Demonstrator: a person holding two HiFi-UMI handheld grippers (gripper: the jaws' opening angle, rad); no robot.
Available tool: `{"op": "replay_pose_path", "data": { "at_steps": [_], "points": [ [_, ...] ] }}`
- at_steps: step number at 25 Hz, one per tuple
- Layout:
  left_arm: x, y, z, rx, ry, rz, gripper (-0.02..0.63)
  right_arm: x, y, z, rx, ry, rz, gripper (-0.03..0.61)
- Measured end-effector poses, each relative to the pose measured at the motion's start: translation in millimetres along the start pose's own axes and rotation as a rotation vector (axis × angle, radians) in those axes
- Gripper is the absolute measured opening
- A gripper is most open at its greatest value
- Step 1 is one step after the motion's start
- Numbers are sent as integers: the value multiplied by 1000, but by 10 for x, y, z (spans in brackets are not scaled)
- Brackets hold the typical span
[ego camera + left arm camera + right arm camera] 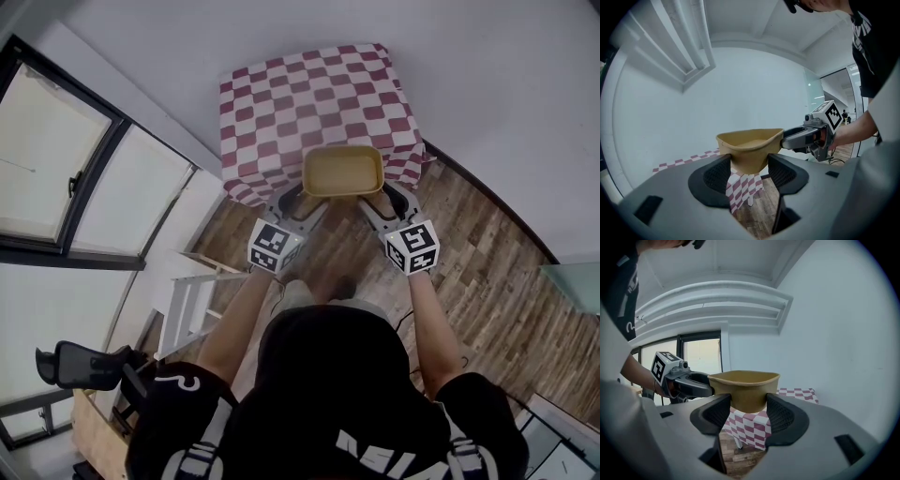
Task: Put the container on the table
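Wood floor [487,281] and plain white walls [506,84] are seen all round, nothing fancy. Counted from the left: a bank of windows [66,169] (panes hard to count), one black office chair [80,364] low in the corner, and one white frame [187,298] stood on the floor beside it. One table [309,94] is seen at the far wall, covered by one red-and-white checked cloth [740,187].

Two grippers are counted, and one container. The left gripper [305,199] is clamped on the left near corner of the tan container [343,172]. In the left gripper view its jaws are closed partway, with both pads pressed against the container's lower wall. The container is empty and is held level in the air at the table's near edge, over the hanging cloth, not set down on the top. The right gripper [380,199] is clamped on the right near corner the same way, jaws drawn in against the wall from both sides.
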State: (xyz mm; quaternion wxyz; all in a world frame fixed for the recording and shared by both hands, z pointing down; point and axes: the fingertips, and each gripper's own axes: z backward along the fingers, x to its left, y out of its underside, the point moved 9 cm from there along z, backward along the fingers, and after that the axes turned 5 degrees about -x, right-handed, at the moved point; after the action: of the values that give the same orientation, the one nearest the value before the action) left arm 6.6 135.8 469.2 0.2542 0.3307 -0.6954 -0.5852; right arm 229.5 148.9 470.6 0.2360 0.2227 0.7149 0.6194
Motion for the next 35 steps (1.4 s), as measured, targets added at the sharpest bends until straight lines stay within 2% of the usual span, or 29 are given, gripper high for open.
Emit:
{"op": "replay_pose_path", "data": {
  "at_steps": [16, 35],
  "points": [
    [33, -156, -240, -55, 37, -51, 252, -192, -137, 43, -32, 42, 45, 255],
    [746, -45, -620, -79, 43, -34, 252, -513, -205, -673, 8, 43, 78, 253]
  ]
}}
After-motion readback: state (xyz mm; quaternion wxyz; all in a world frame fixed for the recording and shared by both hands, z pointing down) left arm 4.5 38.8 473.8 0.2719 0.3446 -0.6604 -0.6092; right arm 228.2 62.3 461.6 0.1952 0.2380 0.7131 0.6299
